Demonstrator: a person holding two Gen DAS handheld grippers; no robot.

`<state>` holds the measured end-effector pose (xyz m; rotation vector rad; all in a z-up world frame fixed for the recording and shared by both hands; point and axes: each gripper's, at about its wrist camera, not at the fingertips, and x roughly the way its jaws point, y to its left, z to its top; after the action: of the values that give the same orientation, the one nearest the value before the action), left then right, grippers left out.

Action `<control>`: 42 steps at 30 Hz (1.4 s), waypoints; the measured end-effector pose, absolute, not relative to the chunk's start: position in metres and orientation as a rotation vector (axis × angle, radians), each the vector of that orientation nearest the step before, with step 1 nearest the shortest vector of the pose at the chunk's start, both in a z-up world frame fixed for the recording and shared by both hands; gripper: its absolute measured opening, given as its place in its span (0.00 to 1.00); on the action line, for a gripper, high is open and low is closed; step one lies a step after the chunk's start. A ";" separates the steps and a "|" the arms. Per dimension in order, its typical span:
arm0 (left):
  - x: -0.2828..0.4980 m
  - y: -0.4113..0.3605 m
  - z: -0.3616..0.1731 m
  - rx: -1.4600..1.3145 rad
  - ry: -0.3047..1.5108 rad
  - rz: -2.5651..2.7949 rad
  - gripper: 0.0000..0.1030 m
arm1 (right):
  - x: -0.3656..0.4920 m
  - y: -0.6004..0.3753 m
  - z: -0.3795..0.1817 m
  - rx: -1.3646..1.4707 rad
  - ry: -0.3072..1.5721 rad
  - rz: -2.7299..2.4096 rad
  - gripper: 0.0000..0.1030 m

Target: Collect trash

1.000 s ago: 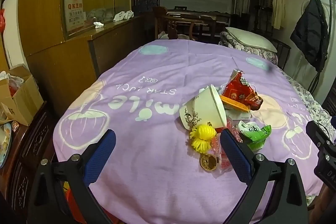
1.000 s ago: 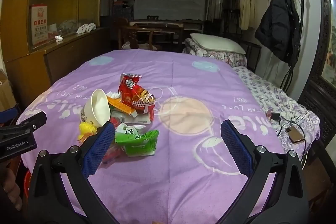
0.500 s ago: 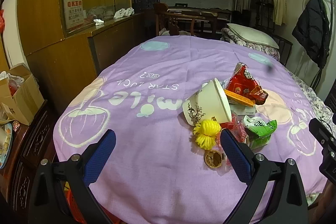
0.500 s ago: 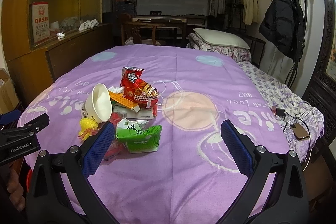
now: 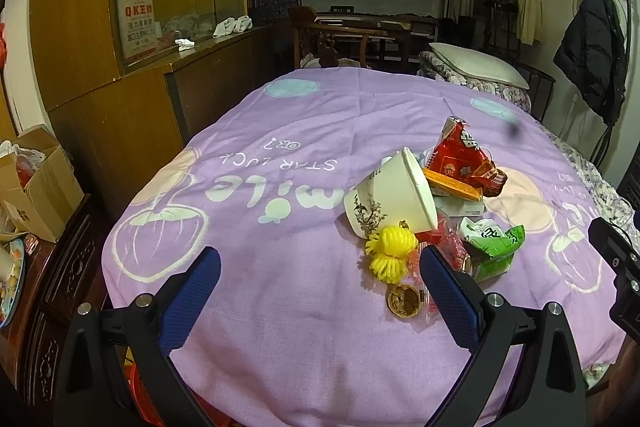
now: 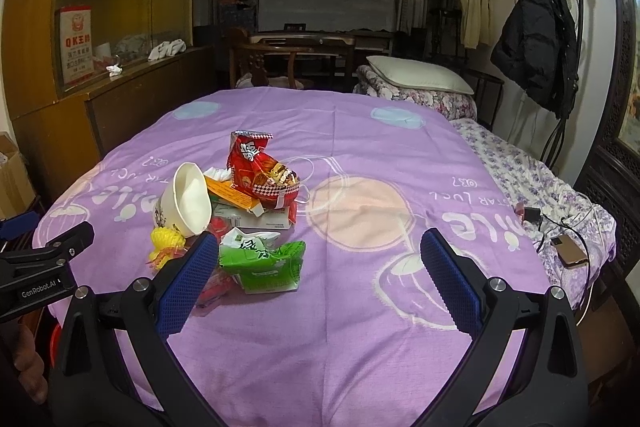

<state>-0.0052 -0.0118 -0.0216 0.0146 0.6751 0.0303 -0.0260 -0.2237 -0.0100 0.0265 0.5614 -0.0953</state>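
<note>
The bedspread [image 6: 360, 307] is lilac, printed with white lettering, white-outlined fruit shapes, peach circles and pale blue ovals. On it, the paper bowl [image 5: 394, 199] is cream with a dark floral sprig on its side. The far snack bag [image 6: 260, 169] is red with a checked edge; the near wrapper [image 6: 266, 263] is bright green and white. The foam net [image 5: 390, 251] is yellow. Both grippers' pads [image 6: 188, 283] are blue on black frames.

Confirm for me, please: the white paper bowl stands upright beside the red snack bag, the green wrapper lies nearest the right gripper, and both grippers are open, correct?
Not quite: the white paper bowl is tipped on its side, its mouth facing the red snack bag, as the right wrist view shows. The rest holds: the green wrapper lies nearest the right gripper, and the left gripper is open too.
</note>
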 end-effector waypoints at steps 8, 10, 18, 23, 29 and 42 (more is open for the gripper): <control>-0.005 -0.012 -0.022 0.015 0.671 0.029 0.95 | -0.026 -0.225 -0.009 0.028 0.560 -0.098 0.94; -0.005 -0.012 -0.022 0.015 0.673 0.030 0.95 | -0.026 -0.226 -0.009 0.029 0.560 -0.098 0.94; -0.006 -0.013 -0.022 0.015 0.673 0.030 0.95 | -0.026 -0.226 -0.009 0.029 0.559 -0.100 0.94; -0.006 -0.013 -0.023 0.016 0.673 0.030 0.95 | -0.026 -0.225 -0.009 0.027 0.560 -0.100 0.94; -0.006 -0.013 -0.023 0.016 0.673 0.031 0.95 | -0.026 -0.226 -0.009 0.028 0.560 -0.100 0.94; -0.007 -0.015 -0.024 0.018 0.674 0.030 0.95 | -0.026 -0.226 -0.009 0.028 0.560 -0.100 0.94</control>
<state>-0.0071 -0.0149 -0.0245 0.0180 0.6744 0.0302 -0.0262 -0.2259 -0.0094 0.0281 0.5602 -0.1001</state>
